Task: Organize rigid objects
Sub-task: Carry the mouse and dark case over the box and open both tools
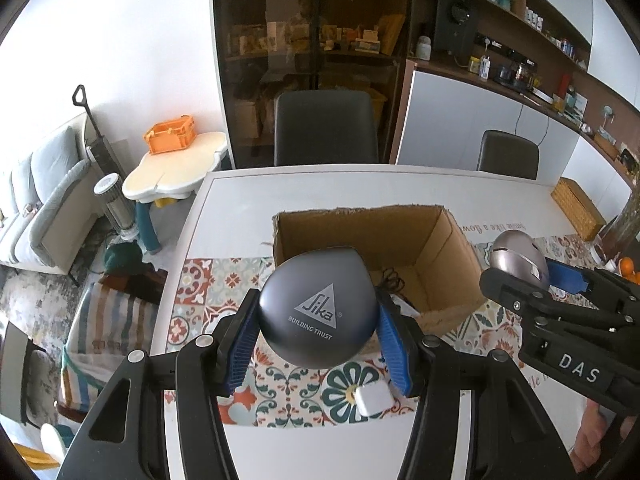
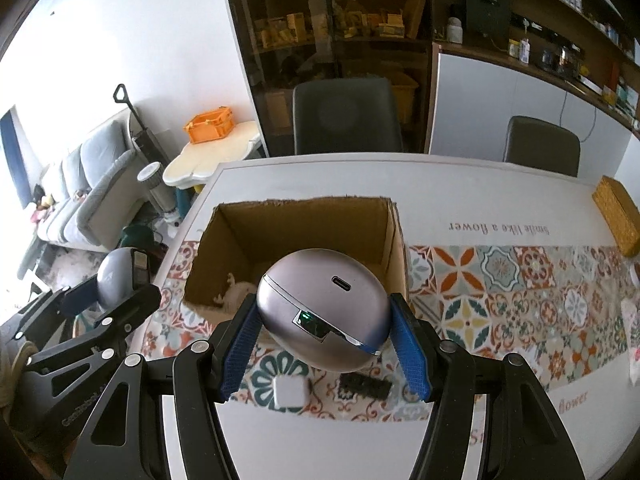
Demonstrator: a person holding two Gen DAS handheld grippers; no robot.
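Gripping grey Sika case (image 1: 318, 314) between left tool (image 1: 318, 338) pads.

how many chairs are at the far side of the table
2. One dark chair stands behind the table, roughly in line with the cardboard box. The second chair is further right along the same edge. Others may be out of view.

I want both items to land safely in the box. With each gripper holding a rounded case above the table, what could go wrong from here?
1. The dark Sika case is smooth and rounded, held only at its sides by the left gripper; it could slip out.
2. The silver case in the right gripper is held the same way and might fall onto the white cube below.
3. The cardboard box has a ragged rim that could catch a gripper.
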